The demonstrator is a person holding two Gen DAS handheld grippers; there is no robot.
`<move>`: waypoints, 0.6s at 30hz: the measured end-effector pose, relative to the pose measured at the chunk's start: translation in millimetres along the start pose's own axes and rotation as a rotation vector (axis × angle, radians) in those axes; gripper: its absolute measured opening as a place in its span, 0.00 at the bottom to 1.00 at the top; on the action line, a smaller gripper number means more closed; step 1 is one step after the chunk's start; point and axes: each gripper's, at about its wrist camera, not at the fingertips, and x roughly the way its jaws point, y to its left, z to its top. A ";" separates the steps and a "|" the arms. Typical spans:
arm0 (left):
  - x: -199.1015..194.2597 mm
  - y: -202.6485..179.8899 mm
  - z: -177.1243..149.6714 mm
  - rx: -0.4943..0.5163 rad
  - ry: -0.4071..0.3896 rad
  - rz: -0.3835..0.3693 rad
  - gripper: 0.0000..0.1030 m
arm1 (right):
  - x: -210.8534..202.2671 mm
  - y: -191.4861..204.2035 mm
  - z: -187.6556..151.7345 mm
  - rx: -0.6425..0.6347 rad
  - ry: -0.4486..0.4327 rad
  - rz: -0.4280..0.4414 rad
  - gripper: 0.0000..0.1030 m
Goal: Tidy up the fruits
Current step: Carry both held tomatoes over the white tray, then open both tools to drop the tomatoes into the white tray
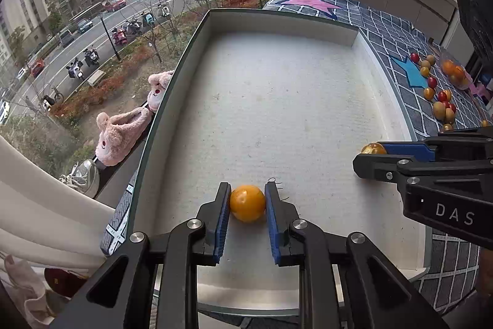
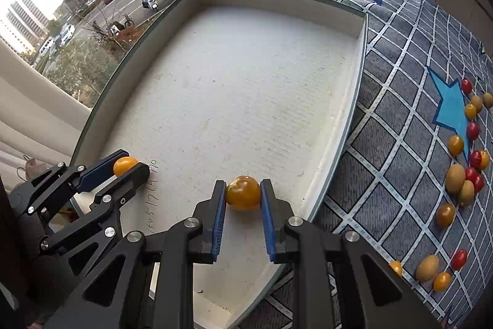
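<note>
Holding a small orange fruit, the left gripper has its fingers squeezed on it, low over the white tray's near edge. The right gripper pinches a darker yellow fruit near the tray's near right corner. More little fruits lie on the checked cloth beside the tray.

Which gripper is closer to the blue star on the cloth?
The right gripper. It holds a yellow fruit over the white tray's side nearest the blue star. The left gripper sits farther off, toward the tray's opposite side.
</note>
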 end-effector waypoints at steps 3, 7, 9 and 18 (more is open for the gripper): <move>-0.7 -4.1 -1.0 0.021 -0.003 0.000 0.23 | -1.6 -5.5 -6.0 0.000 0.009 -0.010 0.23; -1.0 -4.7 -1.3 0.025 -0.005 0.004 0.23 | -10.0 -8.5 -16.7 0.015 0.006 0.015 0.23; -0.6 -2.5 -0.3 0.013 -0.001 0.002 0.23 | -10.1 -8.5 -16.4 0.022 -0.002 0.025 0.24; -12.7 -0.4 1.9 0.001 -0.051 0.015 0.80 | -43.6 -5.1 -10.7 0.037 -0.112 0.041 0.74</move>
